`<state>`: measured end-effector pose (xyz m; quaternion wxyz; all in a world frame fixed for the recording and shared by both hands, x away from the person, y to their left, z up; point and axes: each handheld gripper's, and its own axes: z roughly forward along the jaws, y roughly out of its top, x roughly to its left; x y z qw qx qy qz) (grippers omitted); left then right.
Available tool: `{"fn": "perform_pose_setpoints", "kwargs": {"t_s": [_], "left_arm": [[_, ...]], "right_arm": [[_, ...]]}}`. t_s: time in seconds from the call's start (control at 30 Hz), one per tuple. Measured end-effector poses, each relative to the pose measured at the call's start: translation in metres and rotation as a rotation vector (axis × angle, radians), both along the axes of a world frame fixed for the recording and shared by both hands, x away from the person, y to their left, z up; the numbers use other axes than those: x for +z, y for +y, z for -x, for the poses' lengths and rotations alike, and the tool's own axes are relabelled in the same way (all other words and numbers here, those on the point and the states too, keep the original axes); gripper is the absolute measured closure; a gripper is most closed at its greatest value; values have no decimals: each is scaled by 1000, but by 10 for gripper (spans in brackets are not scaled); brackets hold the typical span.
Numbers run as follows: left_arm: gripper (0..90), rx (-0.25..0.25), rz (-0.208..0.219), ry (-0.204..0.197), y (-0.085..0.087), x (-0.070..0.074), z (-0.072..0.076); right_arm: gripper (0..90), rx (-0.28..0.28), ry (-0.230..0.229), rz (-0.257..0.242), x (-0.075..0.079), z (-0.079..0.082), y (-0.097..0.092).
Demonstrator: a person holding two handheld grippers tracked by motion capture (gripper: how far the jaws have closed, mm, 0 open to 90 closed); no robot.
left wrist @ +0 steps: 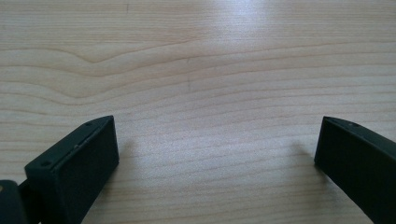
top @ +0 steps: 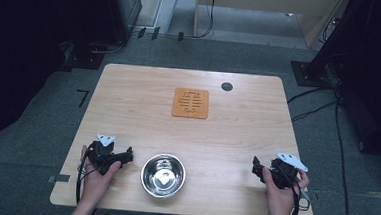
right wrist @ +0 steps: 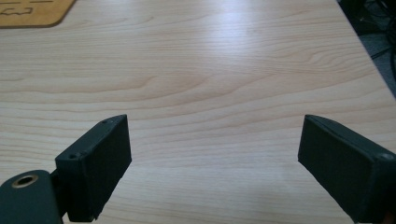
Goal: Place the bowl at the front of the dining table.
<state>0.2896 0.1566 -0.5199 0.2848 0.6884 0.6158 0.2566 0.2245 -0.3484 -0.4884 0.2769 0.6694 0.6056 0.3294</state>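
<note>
A steel bowl (top: pixel 163 175) is sitting on the bench (top: pixel 237 135) between the left gripper (top: pixel 125 156) and right gripper (top: pixel 257 168), both jaws spread wide, gripping nothing.

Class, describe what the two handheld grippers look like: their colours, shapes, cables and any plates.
Both the left gripper and the right gripper are black, each with two blocky, flat-faced jaws. A pale grey three-cornered plate sits atop each, and a black cable trails from each towards the person.

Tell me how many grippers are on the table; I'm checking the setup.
2. The left gripper sits at the table's near left, beside the steel bowl; the right gripper at its near right. Both have their jaws apart.
</note>
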Motion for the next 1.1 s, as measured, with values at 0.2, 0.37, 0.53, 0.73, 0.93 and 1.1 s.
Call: {"fn": "perform_pose_setpoints", "kwargs": {"t_s": [0.2,0.37,0.53,0.73,0.93,1.1], "left_arm": [[0,0,0,0,0,0,0],[0,0,0,0,0,0,0],[0,0,0,0,0,0,0],[0,0,0,0,0,0,0],[0,0,0,0,0,0,0],[0,0,0,0,0,0,0]], "right_arm": [[94,36,-9,-21,6,0,17],[95,60,-13,-38,9,0,28],[95,81,-18,-37,11,0,36],[95,105,-20,-36,13,0,46],[95,132,-23,-36,15,1,55],[95,145,-24,-38,15,1,60]]}}
